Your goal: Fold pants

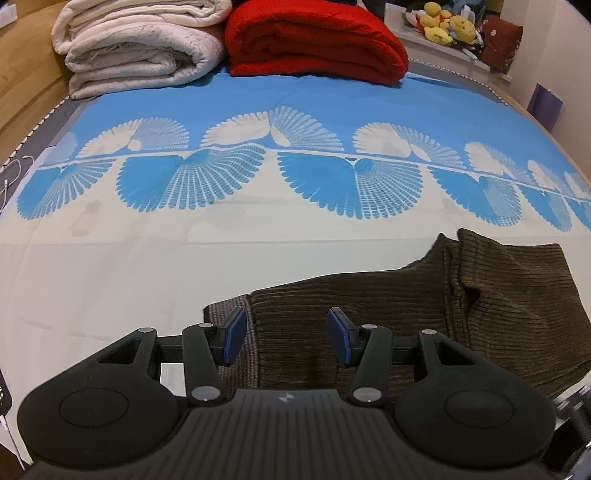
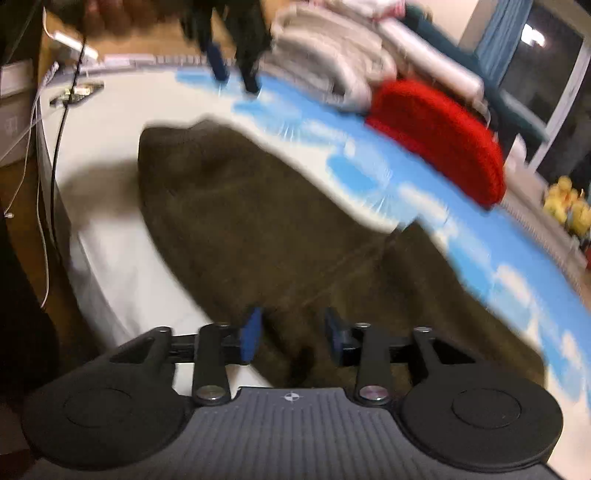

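Brown corduroy pants (image 1: 406, 306) lie flat on the bed, folded into a broad band. In the left wrist view my left gripper (image 1: 287, 338) is open, its blue pads just above the pants' near left end. In the blurred right wrist view the pants (image 2: 258, 229) stretch away from me. My right gripper (image 2: 293, 334) is open over their near end, with nothing between the pads. The other gripper (image 2: 236, 70) shows at the far end of the bed, above the sheet.
The bed has a blue and white fan-patterned sheet (image 1: 184, 236). A folded white quilt (image 1: 140, 48) and a folded red blanket (image 1: 314, 40) lie at the far edge. Yellow plush toys (image 1: 447, 22) sit on a shelf. Cables (image 2: 40, 155) hang at the bed's left edge.
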A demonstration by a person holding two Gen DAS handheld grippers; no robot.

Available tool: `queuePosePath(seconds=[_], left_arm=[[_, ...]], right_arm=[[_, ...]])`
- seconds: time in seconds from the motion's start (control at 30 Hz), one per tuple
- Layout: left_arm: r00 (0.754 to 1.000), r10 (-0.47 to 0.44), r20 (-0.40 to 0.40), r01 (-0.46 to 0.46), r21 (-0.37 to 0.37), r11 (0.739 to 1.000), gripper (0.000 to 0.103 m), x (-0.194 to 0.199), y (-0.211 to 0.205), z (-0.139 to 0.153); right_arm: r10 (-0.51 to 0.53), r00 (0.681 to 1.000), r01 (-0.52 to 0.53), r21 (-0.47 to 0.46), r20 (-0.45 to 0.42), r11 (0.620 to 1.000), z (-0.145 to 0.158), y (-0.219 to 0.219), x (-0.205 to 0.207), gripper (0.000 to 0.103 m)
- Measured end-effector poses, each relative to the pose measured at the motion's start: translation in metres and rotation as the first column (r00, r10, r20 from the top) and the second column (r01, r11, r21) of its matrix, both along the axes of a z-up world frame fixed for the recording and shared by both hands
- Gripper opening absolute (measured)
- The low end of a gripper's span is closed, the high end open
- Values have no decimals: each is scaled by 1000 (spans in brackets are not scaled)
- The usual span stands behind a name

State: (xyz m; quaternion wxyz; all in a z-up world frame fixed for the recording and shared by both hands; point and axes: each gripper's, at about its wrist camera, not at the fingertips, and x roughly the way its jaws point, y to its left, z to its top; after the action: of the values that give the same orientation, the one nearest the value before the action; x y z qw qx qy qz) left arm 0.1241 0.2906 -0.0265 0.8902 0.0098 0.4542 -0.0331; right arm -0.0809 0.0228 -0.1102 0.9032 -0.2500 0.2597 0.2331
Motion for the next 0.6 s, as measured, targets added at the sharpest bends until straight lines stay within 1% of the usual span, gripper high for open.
queuePosePath(seconds=[0.03,0.07,0.13,0.2,0.27,0.3,0.37,0.47,0.53,0.6], left_arm=[[1000,5,-2,-5,-4,1000,54,0,1,0],[1000,9,-3,-9,-6,1000,54,0,2,0],[1000,10,-2,-10,-7,1000,54,0,1,0],[1000,2,-4,-2,-4,1000,54,0,-2,0],[1000,-9,-7,9,5,1000,54,1,-6,-1],[1000,-13,-8,13,8,1000,54,1,-8,-2],[1000,-14,-10,14,10,1000,54,1,-9,-2],[1000,-11,-11,12,8,1000,54,3,-9,-3],[1000,-12,-11,12,8,1000,54,3,-10,-3],[1000,-19,-10,19,7,1000,54,4,-12,-3]], right_arm=[[-11,1000,11,-2,28,1000,6,-5,2,47],[-25,999,25,2,36,1000,9,-12,8,49],[-67,998,67,-6,13,998,8,-21,26,49],[-99,995,98,-32,-23,995,-1,-24,44,49],[-74,990,68,-58,-119,996,-17,-22,54,49],[-62,988,52,-71,-142,996,-22,-21,58,49],[-44,992,33,-95,-122,995,-24,-18,57,49],[-16,992,0,-124,-127,992,-21,-18,58,47],[12,991,-29,-129,-131,991,-19,-19,56,44],[30,991,-47,-127,-132,991,-16,-16,57,44]])
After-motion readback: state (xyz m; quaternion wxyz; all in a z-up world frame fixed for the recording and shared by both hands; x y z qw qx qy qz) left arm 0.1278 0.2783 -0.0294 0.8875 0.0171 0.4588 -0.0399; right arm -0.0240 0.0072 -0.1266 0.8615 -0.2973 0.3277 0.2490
